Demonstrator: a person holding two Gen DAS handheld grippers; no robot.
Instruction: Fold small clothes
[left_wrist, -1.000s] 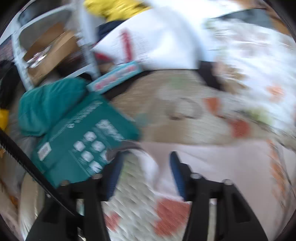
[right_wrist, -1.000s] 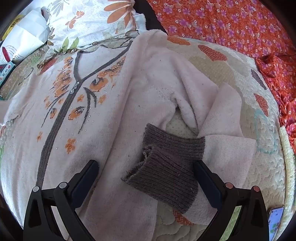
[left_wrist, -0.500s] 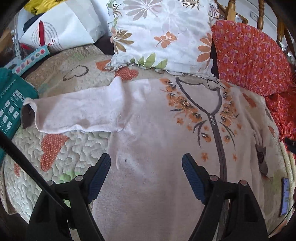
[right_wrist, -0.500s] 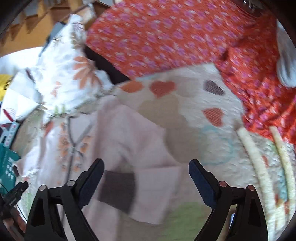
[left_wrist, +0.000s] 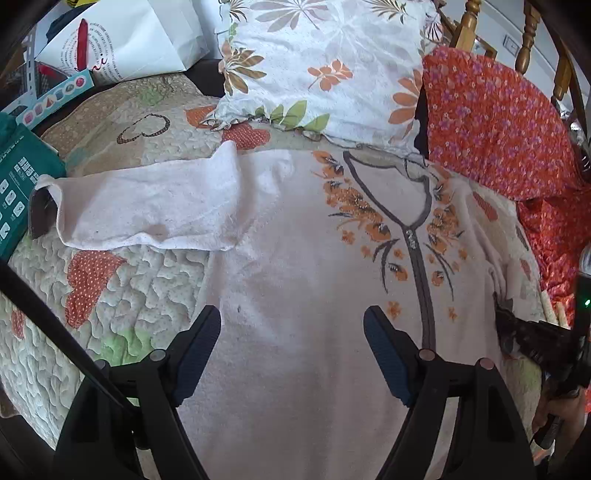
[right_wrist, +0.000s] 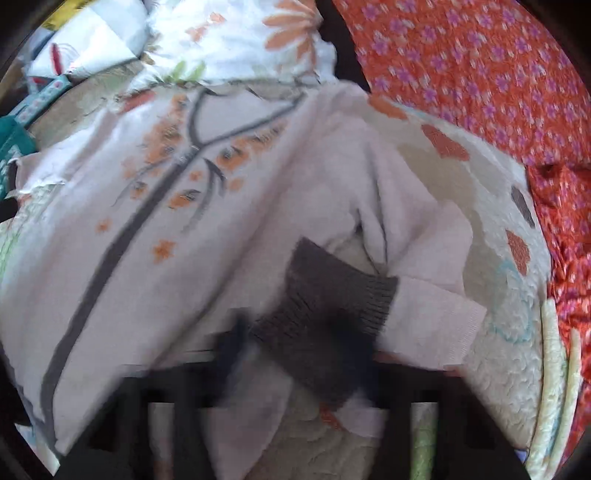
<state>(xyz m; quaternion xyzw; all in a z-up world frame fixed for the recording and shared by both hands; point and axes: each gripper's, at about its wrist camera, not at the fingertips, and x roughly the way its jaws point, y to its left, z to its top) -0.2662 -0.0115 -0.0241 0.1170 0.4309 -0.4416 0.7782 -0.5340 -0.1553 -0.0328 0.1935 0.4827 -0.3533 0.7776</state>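
Spread flat on the quilted bedspread (left_wrist: 147, 288) is a pale pink zip-up cardigan (left_wrist: 303, 280), front side up, with orange flowers and grey branch stitching on either side of a grey zipper line (left_wrist: 421, 280). One sleeve (left_wrist: 147, 206) sticks straight out sideways toward a teal box (left_wrist: 18, 184), its grey cuff just showing at the end. The other sleeve is bent back on itself, so its ribbed grey cuff (right_wrist: 332, 299) lies on the cardigan's side. A floral pillow (left_wrist: 325, 62) and an orange flowery cloth (left_wrist: 498, 122) sit above the collar. The left gripper (left_wrist: 291, 347) hovers over the lower body, fingers wide apart, holding nothing. The right gripper (right_wrist: 299, 343) is right at that grey cuff, but it's too blurry to tell if it's closed.
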